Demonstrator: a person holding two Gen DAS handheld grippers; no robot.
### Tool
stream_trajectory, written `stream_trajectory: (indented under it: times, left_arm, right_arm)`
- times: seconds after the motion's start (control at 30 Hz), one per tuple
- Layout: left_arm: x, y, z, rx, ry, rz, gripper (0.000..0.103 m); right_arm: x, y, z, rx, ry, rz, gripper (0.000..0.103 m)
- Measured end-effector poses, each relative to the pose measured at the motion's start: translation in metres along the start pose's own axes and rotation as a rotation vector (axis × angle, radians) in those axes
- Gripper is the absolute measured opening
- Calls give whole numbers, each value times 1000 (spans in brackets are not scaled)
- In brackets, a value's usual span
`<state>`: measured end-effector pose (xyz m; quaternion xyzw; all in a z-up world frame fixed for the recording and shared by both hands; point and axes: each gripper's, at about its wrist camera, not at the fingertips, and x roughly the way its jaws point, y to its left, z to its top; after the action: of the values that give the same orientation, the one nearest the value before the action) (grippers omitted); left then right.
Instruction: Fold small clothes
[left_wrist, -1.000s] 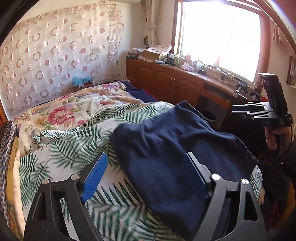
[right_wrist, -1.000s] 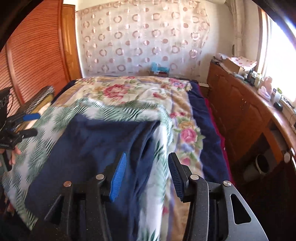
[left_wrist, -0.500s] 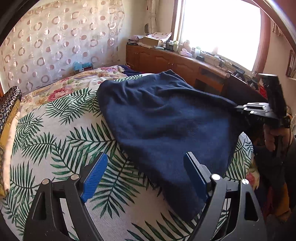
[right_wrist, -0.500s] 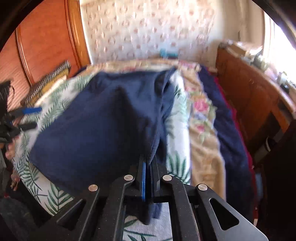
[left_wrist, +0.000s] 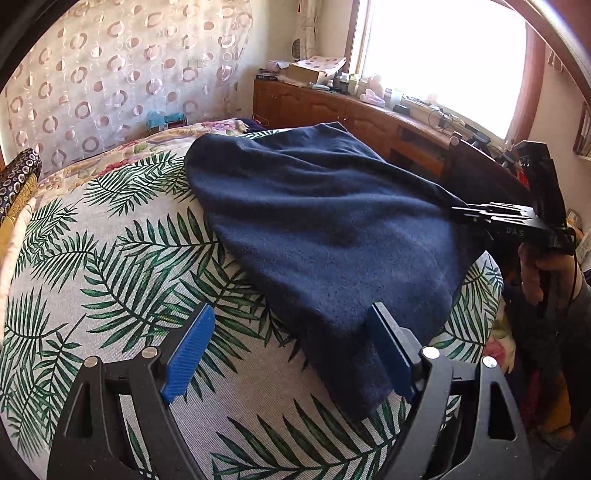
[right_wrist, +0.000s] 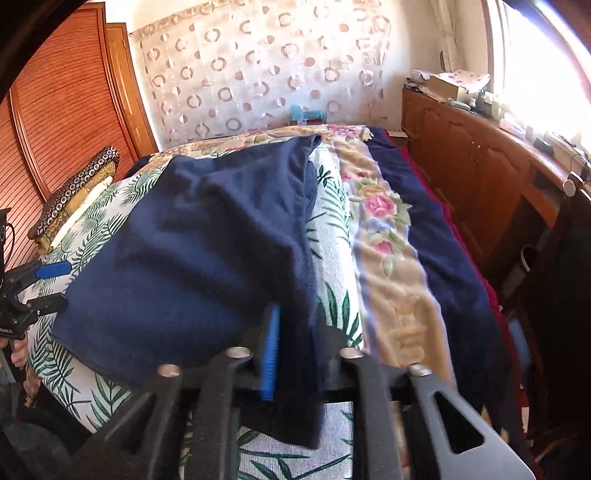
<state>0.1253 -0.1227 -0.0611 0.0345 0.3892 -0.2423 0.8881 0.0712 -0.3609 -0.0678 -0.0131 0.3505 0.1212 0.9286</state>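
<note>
Two grippers framed one navy garment (left_wrist: 325, 229), which lay spread on the palm-leaf sheet (left_wrist: 110, 266) of the bed, its far end reaching toward the floral blanket (right_wrist: 384, 236). Your left gripper (left_wrist: 291, 354) stood wide apart, released, its right finger (left_wrist: 391, 354) against the near corner of the cloth and its left finger (left_wrist: 188, 350) over bare sheet; nothing was pinched. Your right gripper (right_wrist: 295, 347) sat at the garment's other near corner, and its jaws had just been opening, with a fold of the navy cloth hanging between them. Motion blur hid the pads there, so you could not tell whether they pressed the fabric.
</note>
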Motion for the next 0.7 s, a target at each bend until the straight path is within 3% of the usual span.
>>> stream_trajectory:
  times: [0.03,0.07,0.17,0.27,0.33,0.47,0.5,0.53,0.57,0.7]
  left_arm:
    - [0,-1,-1,2,1,-1,85]
    - [0,-1,-2,0,4,-4,85]
    - [0,-3,-6,-4,12,-22,85]
    - [-2,-6,-10,-7,24,-70,67]
    - [-3,-8,-14,-18,41,-106,50]
    - [2,-13,-20,-17,78,-134,39]
    - [3,-14,-21,-15,80,-135,32]
    - [2,-16,-21,-11,73,-133,17]
    - [0,-16,-20,-9,69,-134,11]
    - [-21,-21,-3,-4,-4,-145,8]
  right_arm:
    - [0,2,-3,0,0,-7,44]
    - [1,2,-5,-1,-2,-15,48]
    - [-3,5,-8,-2,-9,-25,49]
    - [-9,8,-8,-9,-29,-26,49]
    - [-15,13,-8,-14,-47,-21,55]
    - [-26,25,-12,-43,-88,-15,72]
    - [-29,30,-13,-56,-100,-13,76]
    - [-32,34,-14,-67,-107,-9,77]
    - [-35,39,-16,-80,-113,1,78]
    - [-41,58,-22,-139,-109,54,80]
